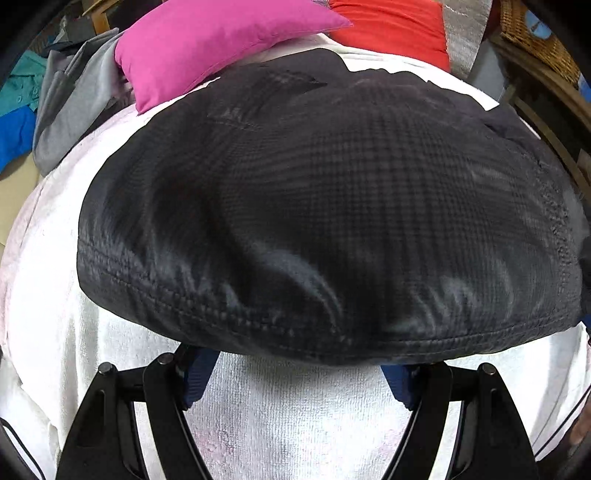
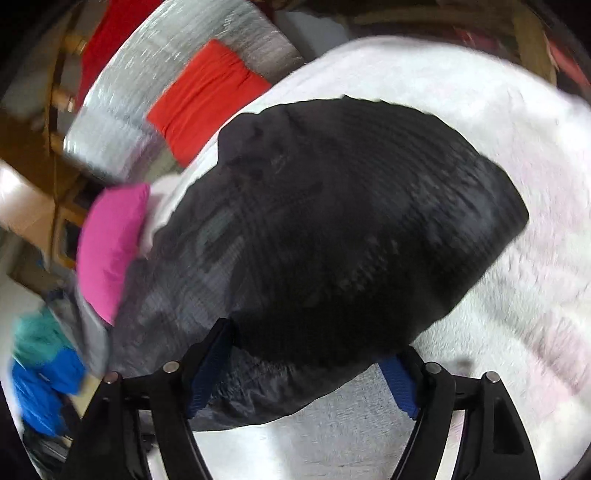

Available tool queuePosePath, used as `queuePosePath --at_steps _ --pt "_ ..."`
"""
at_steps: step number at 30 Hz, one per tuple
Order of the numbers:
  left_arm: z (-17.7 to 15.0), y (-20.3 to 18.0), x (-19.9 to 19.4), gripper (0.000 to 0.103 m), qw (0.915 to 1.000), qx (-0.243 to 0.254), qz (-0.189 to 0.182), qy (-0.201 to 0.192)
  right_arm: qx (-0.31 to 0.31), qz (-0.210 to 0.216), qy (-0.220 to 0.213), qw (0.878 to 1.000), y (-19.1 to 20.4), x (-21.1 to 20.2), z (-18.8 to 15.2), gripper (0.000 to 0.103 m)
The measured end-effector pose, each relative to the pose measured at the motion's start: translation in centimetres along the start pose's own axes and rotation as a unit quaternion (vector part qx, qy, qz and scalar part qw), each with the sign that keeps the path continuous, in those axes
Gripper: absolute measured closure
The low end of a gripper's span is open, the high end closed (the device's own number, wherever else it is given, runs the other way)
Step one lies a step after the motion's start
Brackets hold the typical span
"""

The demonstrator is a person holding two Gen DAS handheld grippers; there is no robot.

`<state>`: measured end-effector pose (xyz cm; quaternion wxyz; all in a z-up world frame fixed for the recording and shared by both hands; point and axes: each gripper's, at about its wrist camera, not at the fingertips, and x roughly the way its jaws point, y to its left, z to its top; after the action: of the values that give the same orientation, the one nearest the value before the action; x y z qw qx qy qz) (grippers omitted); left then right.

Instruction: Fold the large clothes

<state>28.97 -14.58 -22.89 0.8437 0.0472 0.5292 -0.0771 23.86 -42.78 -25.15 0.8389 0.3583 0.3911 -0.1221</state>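
Note:
A dark checked garment (image 1: 325,206) lies spread on a white towel (image 1: 280,417). Its stitched hem runs across the bottom of the left wrist view. My left gripper (image 1: 295,363) stands open and wide at that hem, and the hem's edge covers the tips of its blue pads (image 1: 197,376). The right wrist view is blurred. There a corner of the garment (image 2: 332,229) lies between the wide-set fingers of my right gripper (image 2: 306,343). Cloth lies against its left blue pad (image 2: 208,369) but is not pinched.
A pink cushion (image 1: 207,48) and a red cloth (image 1: 391,29) lie beyond the garment. A grey garment (image 1: 70,107) and blue and teal clothes (image 1: 14,129) are piled at the left. Wooden furniture (image 1: 546,85) stands at the right. The white towel (image 2: 517,258) extends to the right.

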Motion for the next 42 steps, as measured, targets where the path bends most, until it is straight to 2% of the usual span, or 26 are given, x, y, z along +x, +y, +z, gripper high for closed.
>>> queuePosePath --at_steps 4,6,9,14,17,20,23,25,28,31,32,34,36,38,40,42 --pt "-0.4 0.5 -0.4 0.025 0.9999 0.0 -0.011 -0.008 -0.074 -0.043 -0.016 0.996 1.7 -0.4 -0.5 0.037" --pt "-0.8 0.3 0.2 0.024 0.9999 0.01 0.0 0.002 -0.07 -0.048 0.011 0.996 1.1 0.7 -0.6 0.038" --pt "-0.8 0.3 -0.1 0.024 0.9999 0.014 -0.004 -0.002 -0.072 -0.04 0.015 0.996 1.0 0.4 -0.4 0.04" --pt "-1.5 1.9 -2.0 0.024 0.9978 -0.011 -0.065 0.007 -0.023 0.005 0.054 0.998 -1.0 -1.7 -0.6 0.04" --pt "-2.0 2.6 -3.7 0.024 0.9906 -0.002 -0.136 0.007 -0.052 0.033 0.052 0.997 -0.8 -4.2 -0.7 0.04" --pt "-1.9 2.8 -6.2 0.024 0.9857 0.023 -0.163 -0.038 -0.09 0.051 0.022 0.994 0.1 -6.9 -1.0 0.04" --pt "-1.0 2.7 -8.0 0.024 0.9841 0.044 -0.139 -0.101 -0.127 0.046 -0.028 0.99 1.5 -8.4 -0.7 0.042" --pt "-0.1 3.6 -7.4 0.023 0.9863 0.041 -0.108 -0.118 -0.161 0.009 -0.049 0.986 2.9 -7.6 -0.2 0.049" --pt "2.2 3.9 -4.9 0.023 0.9937 0.017 -0.036 -0.104 -0.182 -0.043 -0.067 0.98 3.6 -5.9 1.3 0.059" --pt "3.3 4.9 -2.6 0.022 0.9971 0.001 -0.015 -0.074 -0.154 -0.068 -0.053 0.984 1.9 -4.0 3.1 0.06" --pt "2.7 5.3 -2.2 0.019 0.9975 0.0 -0.012 -0.069 -0.143 -0.073 -0.036 0.986 1.2 -3.1 3.3 0.06" --pt "2.8 5.0 -1.1 0.013 0.9979 0.008 0.001 -0.065 -0.115 -0.058 -0.001 0.992 -0.1 -1.2 4.1 0.06" --pt "3.3 5.0 -0.9 0.012 0.9979 0.018 0.009 -0.062 -0.109 -0.053 -0.002 0.993 -0.1 -1.6 4.4 0.06" --pt "3.8 5.5 -1.2 0.012 0.998 0.008 0.001 -0.063 -0.092 -0.043 -0.02 0.995 -0.3 -2.8 4.4 0.06" --pt "4.3 5.7 -2.2 0.012 0.9964 -0.011 -0.021 -0.082 -0.087 -0.019 -0.036 0.995 0.0 -3.6 4.6 0.06" --pt "4.8 5.9 -3.1 0.012 0.9941 -0.019 -0.024 -0.104 -0.098 0.006 -0.048 0.994 0.6 -4.4 4.3 0.06"
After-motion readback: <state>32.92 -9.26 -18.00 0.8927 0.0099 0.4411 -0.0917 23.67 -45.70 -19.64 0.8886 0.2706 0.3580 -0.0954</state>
